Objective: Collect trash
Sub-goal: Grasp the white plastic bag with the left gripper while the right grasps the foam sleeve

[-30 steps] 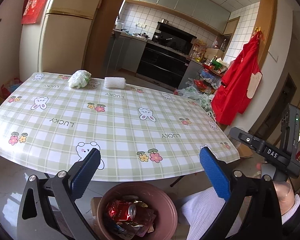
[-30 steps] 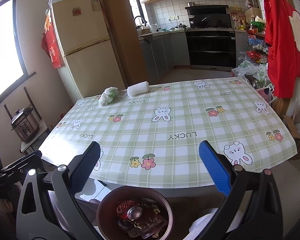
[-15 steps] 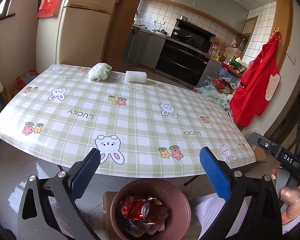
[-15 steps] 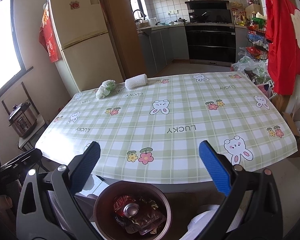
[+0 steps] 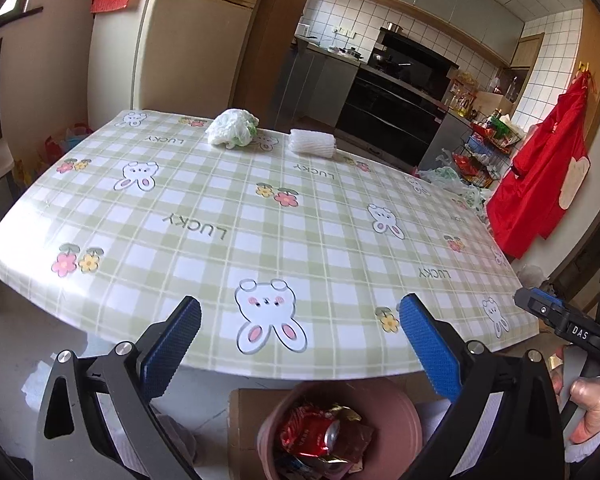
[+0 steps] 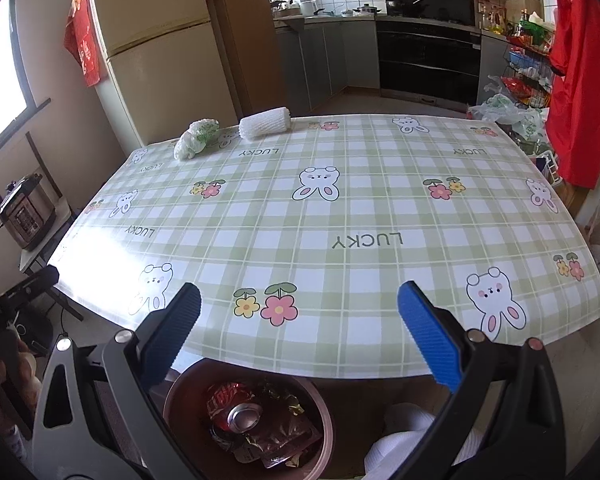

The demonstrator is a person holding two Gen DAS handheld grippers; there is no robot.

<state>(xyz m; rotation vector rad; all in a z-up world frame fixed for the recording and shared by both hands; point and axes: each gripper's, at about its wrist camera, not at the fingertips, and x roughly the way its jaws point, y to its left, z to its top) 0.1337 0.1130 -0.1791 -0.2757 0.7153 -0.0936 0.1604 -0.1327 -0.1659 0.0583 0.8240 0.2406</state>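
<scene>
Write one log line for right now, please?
left tongs: open | right tongs: open | bin: trash inside | table: foam net, crumpled bag

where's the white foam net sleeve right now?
The white foam net sleeve lies at the far edge of the table, left of centre in the right wrist view, just right of the crumpled white-green bag.

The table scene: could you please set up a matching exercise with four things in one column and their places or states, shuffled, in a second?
Things:
1. foam sleeve
2. crumpled bag
3. can
4. right gripper

Places or states:
A. in the bin below the table edge
B. open, empty
C. far edge of the table, nearer the stove
D. far edge of the table, nearer the fridge

Pairs: 1-C, 2-D, 3-A, 4-B
</scene>
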